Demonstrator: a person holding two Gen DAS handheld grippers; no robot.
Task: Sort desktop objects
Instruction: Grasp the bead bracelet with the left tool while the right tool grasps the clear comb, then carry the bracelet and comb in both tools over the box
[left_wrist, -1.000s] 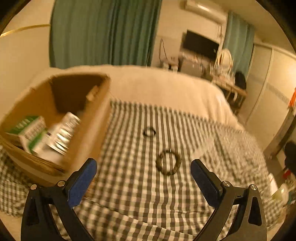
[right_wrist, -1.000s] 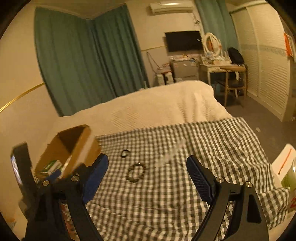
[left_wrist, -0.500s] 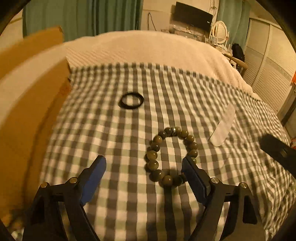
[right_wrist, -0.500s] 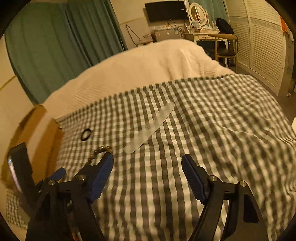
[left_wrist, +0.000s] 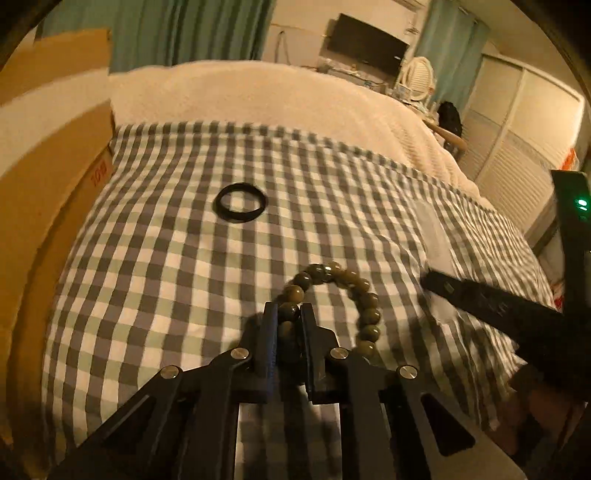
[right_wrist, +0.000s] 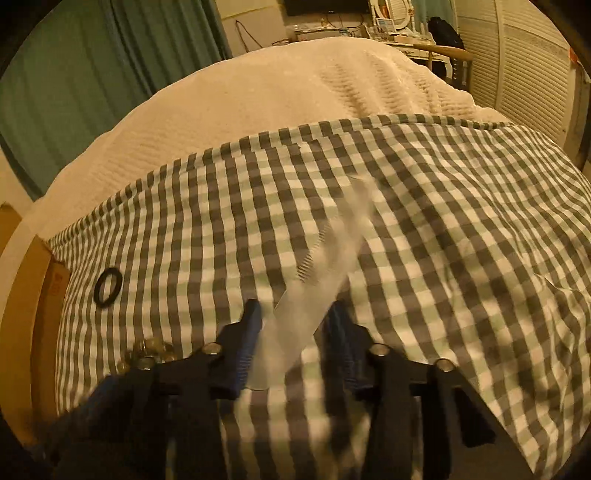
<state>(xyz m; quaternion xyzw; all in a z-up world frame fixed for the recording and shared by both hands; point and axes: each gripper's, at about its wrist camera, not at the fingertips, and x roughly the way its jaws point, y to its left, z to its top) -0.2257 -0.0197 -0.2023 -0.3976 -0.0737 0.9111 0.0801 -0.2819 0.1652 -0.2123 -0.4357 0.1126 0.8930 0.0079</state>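
Observation:
A bracelet of olive-green beads (left_wrist: 354, 291) lies on the checked cloth (left_wrist: 184, 266). My left gripper (left_wrist: 289, 314) is shut on the bracelet's near-left beads, low on the cloth. A clear plastic comb (right_wrist: 317, 280) lies diagonally on the cloth. My right gripper (right_wrist: 295, 314) sits around the comb's near end, its jaws narrowed on either side with a small gap still showing. A black ring (left_wrist: 241, 202) lies further back on the cloth; it also shows in the right wrist view (right_wrist: 108, 286). The bracelet's beads (right_wrist: 147, 350) show beside my left gripper there.
A cardboard box (left_wrist: 40, 192) stands at the left edge of the cloth, also in the right wrist view (right_wrist: 26, 295). A cream blanket (left_wrist: 258, 99) covers the bed behind. My right gripper's arm (left_wrist: 509, 314) reaches in from the right.
Both grippers moved down and forward onto the cloth. The left one closed on the bead bracelet. The right one narrowed around the near end of the comb.

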